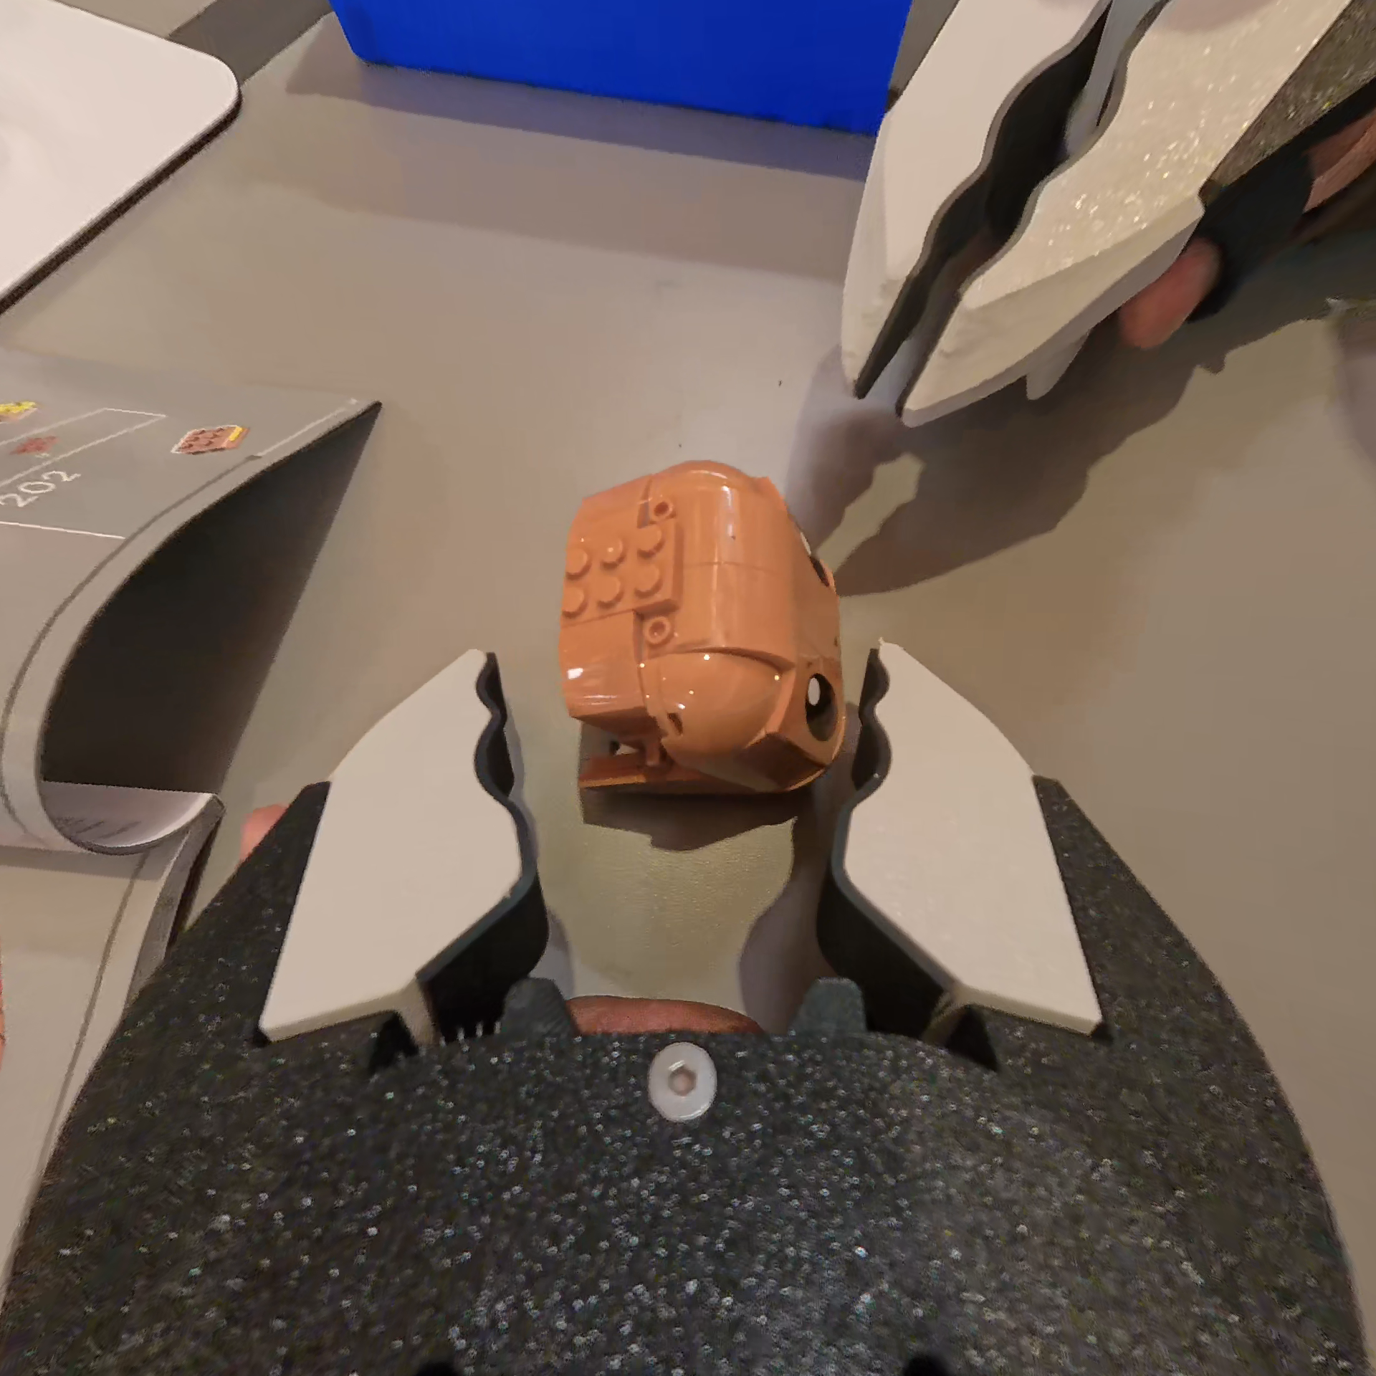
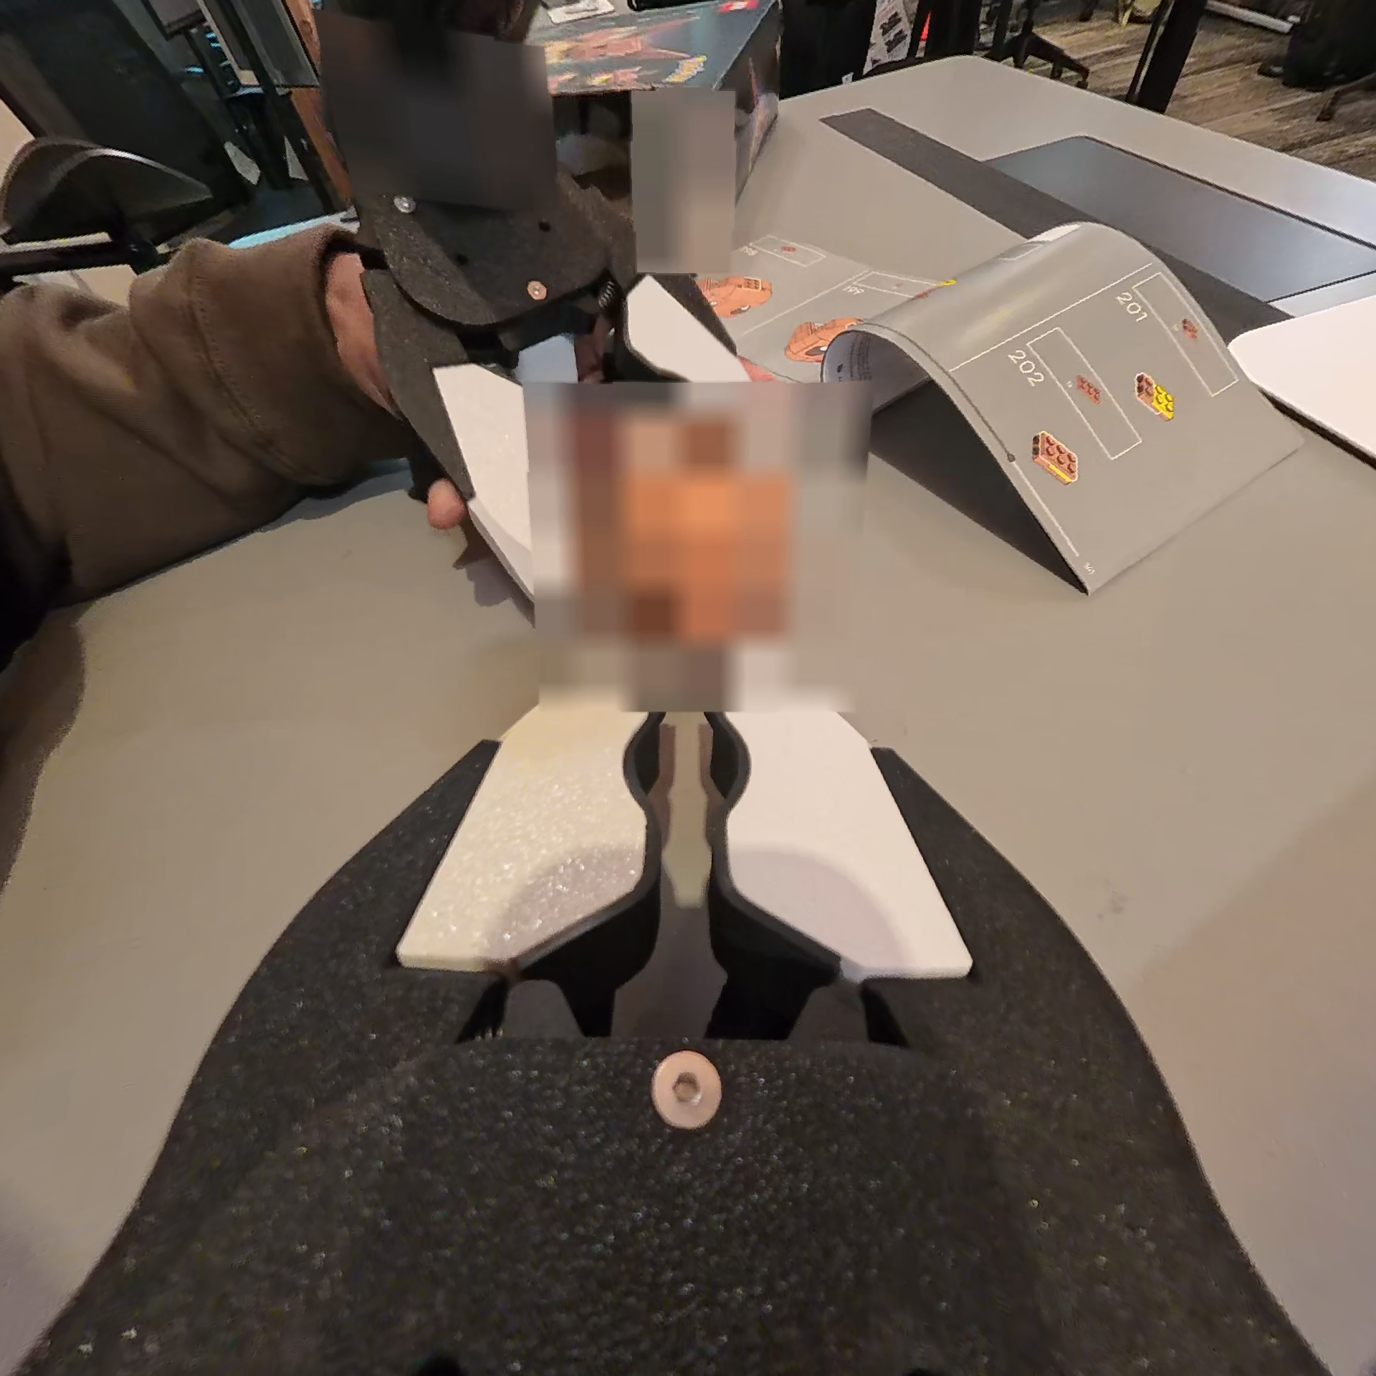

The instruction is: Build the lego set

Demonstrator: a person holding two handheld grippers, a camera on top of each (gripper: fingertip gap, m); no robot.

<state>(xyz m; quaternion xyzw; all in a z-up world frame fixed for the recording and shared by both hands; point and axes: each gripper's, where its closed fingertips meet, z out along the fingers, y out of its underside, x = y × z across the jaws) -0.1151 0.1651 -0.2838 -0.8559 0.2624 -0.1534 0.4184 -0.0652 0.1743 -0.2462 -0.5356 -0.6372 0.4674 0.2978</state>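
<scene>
A brown lego model (image 1: 700,633), rounded with a studded patch on top, lies on the grey table (image 1: 521,313). My left gripper (image 1: 681,661) is open, and its fingertips flank the near end of the model without touching it. My right gripper (image 1: 886,398) hovers above the table beyond the model to the right, its jaws nearly together with nothing seen between them. In the right wrist view its own fingers (image 2: 551,841) stand close together and a mosaic patch covers their tips and the model. One of the left gripper's fingers (image 2: 484,462) shows beyond the patch.
An open instruction booklet (image 1: 186,521) arches on the table left of the model; it also shows in the right wrist view (image 2: 1042,387). A blue box (image 1: 618,52) stands at the back. A white tray (image 1: 97,126) lies at the far left. A brown sleeve (image 2: 186,402) rests on the table. Some 7 centimetres of space lies between my two pairs of fingers.
</scene>
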